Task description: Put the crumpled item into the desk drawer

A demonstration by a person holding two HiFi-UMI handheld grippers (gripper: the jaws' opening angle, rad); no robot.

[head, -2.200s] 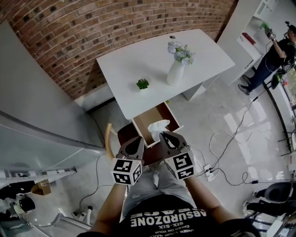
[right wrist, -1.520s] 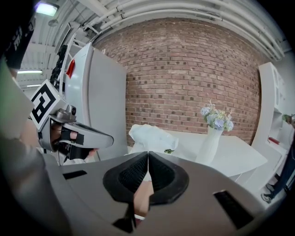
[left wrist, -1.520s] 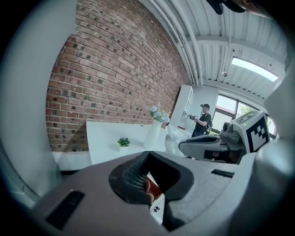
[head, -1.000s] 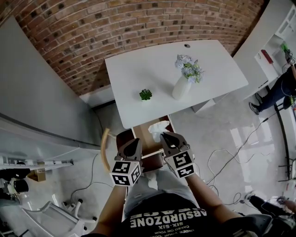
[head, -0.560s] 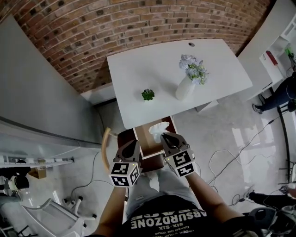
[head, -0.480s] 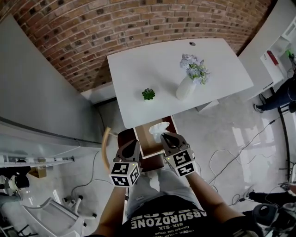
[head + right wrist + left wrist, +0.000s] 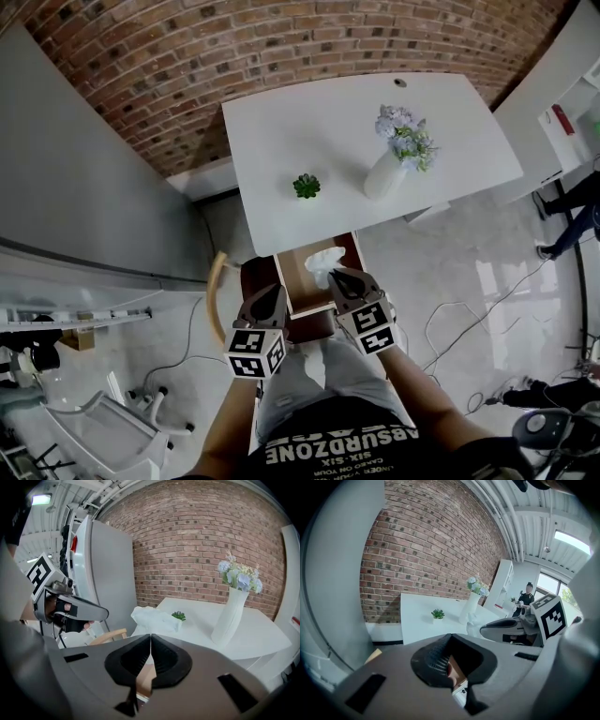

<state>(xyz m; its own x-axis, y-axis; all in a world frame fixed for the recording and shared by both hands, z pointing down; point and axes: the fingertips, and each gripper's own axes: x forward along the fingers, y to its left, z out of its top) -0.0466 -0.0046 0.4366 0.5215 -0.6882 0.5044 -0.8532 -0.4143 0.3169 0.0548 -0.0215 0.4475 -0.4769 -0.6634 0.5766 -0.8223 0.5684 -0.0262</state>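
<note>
Progress looks past halfway, by my reading: the drawer [image 7: 298, 270] stands pulled out from under the white tabletop [image 7: 309, 112], its brown inside showing just ahead of and below both tongs. The crumpled item [image 7: 324, 262], a white wad of paper or tissue, is off any surface and at the drawer's mouth. The right tongs [image 7: 337, 277] are clenched, their pads meeting in a thin line in the right gripper view. The wad sits right at their tips, seemingly nipped by a corner. In the left gripper view it hangs off the nose of the right tongs, level with the tabletop edge rather than lying down in the drawer. In the head view it is over the drawer's far half. The left tongs [image 7: 271, 298] hover just to the left of the right ones and short of the wad, jaws parted a little, with nothing between them but a glimpse of brown wood beyond. Farther ahead of the tongs, on the tabletop, stand a small green plant [image 7: 306, 185] and a white vase [image 7: 383, 174] of pale flowers, both well apart from the work. A curved wooden chair back [image 7: 217, 286] is to the left of the left tongs. What is left, as I judge it, is to lower the wad into the drawer, let the right tongs release it, and draw them clear. The task does not say whether the drawer is then to be pushed shut, though the left tongs are free for it.
</note>
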